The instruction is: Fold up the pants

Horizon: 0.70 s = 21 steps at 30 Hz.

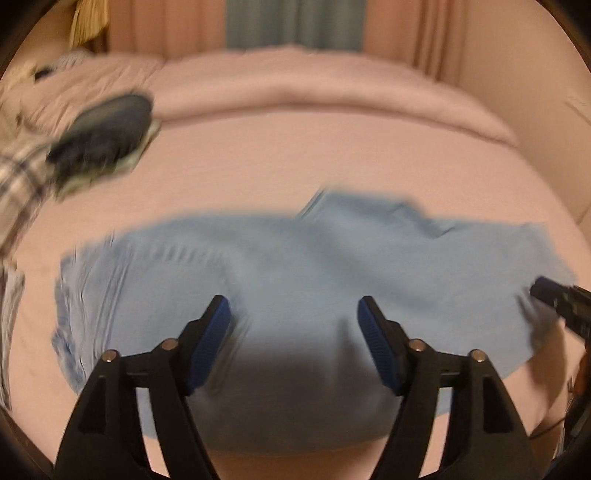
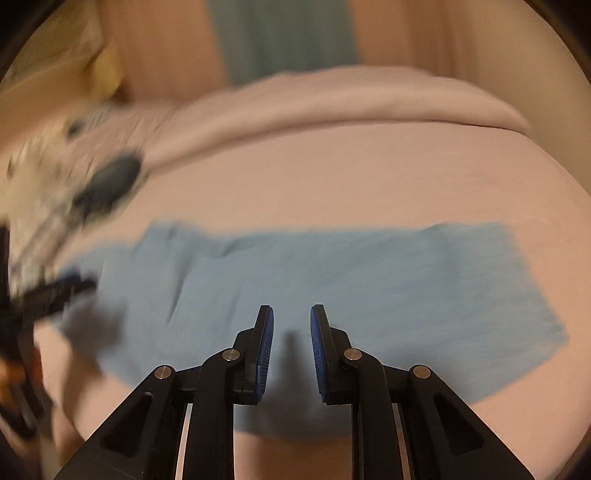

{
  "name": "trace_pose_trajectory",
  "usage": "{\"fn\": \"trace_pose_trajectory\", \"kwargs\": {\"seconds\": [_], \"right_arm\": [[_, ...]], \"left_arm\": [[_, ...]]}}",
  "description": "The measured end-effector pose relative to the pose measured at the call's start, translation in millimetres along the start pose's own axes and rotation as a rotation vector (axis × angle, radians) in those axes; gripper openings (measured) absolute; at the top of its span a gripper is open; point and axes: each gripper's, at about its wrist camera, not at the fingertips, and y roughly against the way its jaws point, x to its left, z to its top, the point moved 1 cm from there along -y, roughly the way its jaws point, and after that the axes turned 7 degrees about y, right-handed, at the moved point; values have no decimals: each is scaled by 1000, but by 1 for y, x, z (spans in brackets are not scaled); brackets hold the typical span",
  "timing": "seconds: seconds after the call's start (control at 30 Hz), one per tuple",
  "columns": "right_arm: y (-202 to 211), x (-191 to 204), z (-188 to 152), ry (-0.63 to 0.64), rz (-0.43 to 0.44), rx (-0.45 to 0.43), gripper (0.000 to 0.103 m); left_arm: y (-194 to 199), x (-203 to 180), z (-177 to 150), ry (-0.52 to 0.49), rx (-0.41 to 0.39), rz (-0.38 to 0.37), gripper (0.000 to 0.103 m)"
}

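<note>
Across the pink bed (image 1: 332,162), light-blue pants (image 1: 295,266), flat, lengthwise.

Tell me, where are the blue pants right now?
The blue pants lie spread flat across the pink bed, just in front of both open grippers. A dark bundle of clothes sits beyond them to the left.

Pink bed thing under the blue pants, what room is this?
Probably a bedroom: the light blue pants lie on a wide pink-sheeted bed, with a folded pink blanket and long curtains behind.
</note>
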Motion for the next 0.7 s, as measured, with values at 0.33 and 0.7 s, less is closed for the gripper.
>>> {"fn": "trace_pose_trajectory", "kwargs": {"seconds": [0.33,0.7], "right_arm": [[-13,21,-6,114,-50,91,24],[-46,103,7,204,150,61,34]], "left_arm": [[10,45,-6,57,-31,-72,78],[-3,141,8,219,-52,-5,79]]}}
